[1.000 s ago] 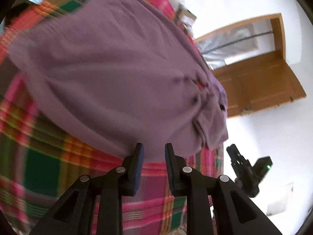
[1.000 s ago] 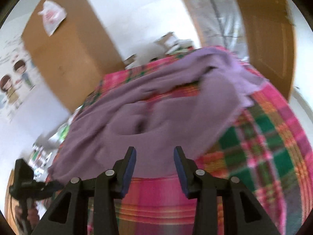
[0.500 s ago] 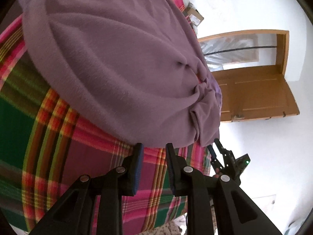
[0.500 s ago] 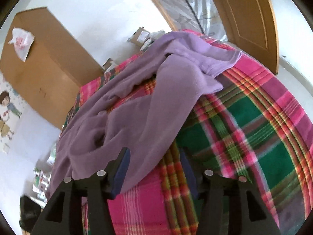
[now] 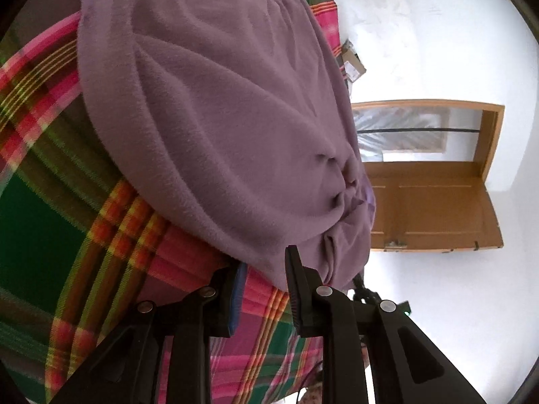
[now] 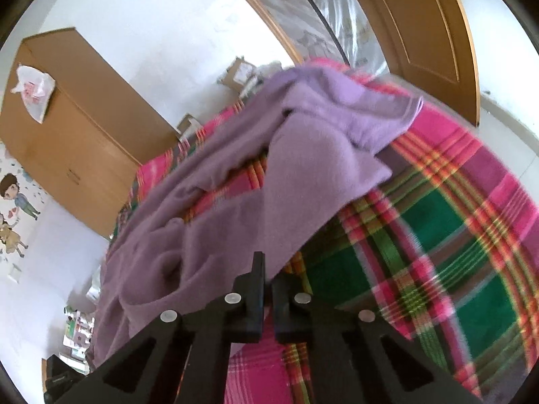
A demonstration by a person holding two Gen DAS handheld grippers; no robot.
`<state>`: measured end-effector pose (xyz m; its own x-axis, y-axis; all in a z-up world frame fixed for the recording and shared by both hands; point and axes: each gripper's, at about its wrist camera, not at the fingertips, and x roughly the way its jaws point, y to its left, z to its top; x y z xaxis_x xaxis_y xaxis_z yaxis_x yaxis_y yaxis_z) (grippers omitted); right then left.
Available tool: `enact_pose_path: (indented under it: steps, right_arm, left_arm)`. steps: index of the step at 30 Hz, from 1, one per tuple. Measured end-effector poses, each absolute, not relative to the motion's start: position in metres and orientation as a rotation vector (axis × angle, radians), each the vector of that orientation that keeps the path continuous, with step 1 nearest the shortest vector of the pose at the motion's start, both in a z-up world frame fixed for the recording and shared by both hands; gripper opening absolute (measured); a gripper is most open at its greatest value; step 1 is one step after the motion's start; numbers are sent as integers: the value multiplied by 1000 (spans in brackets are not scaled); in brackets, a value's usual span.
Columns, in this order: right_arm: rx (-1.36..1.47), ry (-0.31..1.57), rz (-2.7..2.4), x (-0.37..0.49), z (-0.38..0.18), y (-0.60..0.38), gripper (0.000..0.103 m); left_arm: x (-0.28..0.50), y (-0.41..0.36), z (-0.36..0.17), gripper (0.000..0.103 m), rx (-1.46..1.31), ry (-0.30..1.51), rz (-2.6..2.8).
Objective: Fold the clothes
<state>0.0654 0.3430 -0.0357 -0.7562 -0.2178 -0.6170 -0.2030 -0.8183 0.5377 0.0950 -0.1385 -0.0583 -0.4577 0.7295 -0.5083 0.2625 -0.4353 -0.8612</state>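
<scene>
A purple fleece garment (image 5: 219,118) lies spread and rumpled on a bed with a pink, green and orange plaid blanket (image 5: 50,219). My left gripper (image 5: 264,269) is open, its fingertips on either side of the garment's near edge, low over the blanket. In the right wrist view the same garment (image 6: 235,208) stretches away with a sleeve folded across it, on the plaid blanket (image 6: 438,235). My right gripper (image 6: 267,272) has its fingers drawn nearly together on the garment's near hem.
A brown wooden door (image 5: 431,208) stands open beyond the bed's far corner, also in the right view as the door (image 6: 421,27). A tall wooden wardrobe (image 6: 77,128) with a plastic bag (image 6: 32,92) on top, plus cardboard boxes (image 6: 239,72), line the wall.
Both grippers have come in low to the garment's near edge. The right gripper's fingers, wide apart before, have closed on the hem. The left stays open.
</scene>
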Motion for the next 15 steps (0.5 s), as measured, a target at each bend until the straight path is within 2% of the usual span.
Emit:
enact_pose_path:
  steps: [10, 15]
  right_arm:
    - [877, -939, -2942, 110, 1, 367, 3]
    - [843, -990, -2994, 123, 4, 390, 3]
  left_arm:
    - [92, -139, -62, 21, -1369, -1514, 1976]
    - [91, -139, -64, 13, -1367, -1549, 1997]
